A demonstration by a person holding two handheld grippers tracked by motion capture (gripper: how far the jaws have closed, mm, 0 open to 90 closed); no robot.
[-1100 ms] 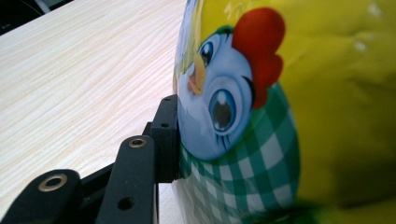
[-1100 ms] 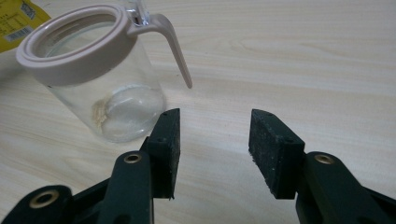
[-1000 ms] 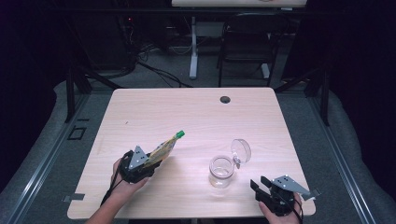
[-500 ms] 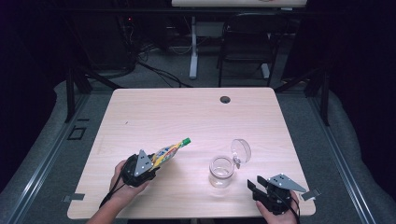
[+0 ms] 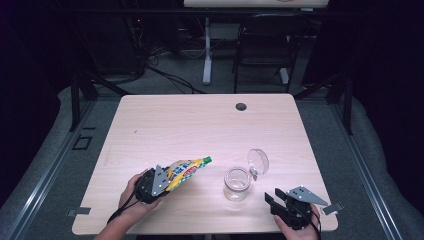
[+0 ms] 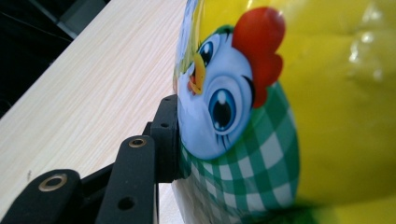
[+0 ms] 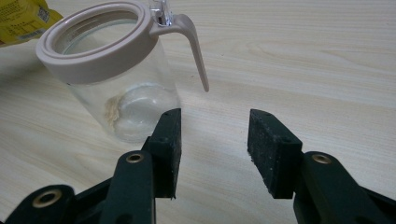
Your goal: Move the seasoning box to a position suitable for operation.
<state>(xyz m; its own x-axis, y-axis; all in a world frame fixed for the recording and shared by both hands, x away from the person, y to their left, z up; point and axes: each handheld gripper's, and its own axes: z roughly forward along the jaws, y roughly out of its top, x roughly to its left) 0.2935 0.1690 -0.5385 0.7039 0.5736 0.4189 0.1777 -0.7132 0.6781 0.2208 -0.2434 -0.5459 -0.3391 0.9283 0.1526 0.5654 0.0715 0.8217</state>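
Near the table's (image 5: 150, 120) front edge, our right gripper (image 5: 274, 201) waits, jaws spread and empty. Our left gripper (image 5: 162, 181) pinches the yellow pouch (image 5: 187, 170); we should tilt its green tip squarely over the open jar (image 5: 236, 183) toward front-right.

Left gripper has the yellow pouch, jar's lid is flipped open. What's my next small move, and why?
Probably swing the left gripper so the yellow pouch's green tip comes over the glass jar. The tip sits left of the jar's open mouth, its lid stands tilted back, and the right gripper, jaws open and empty, waits beside it.
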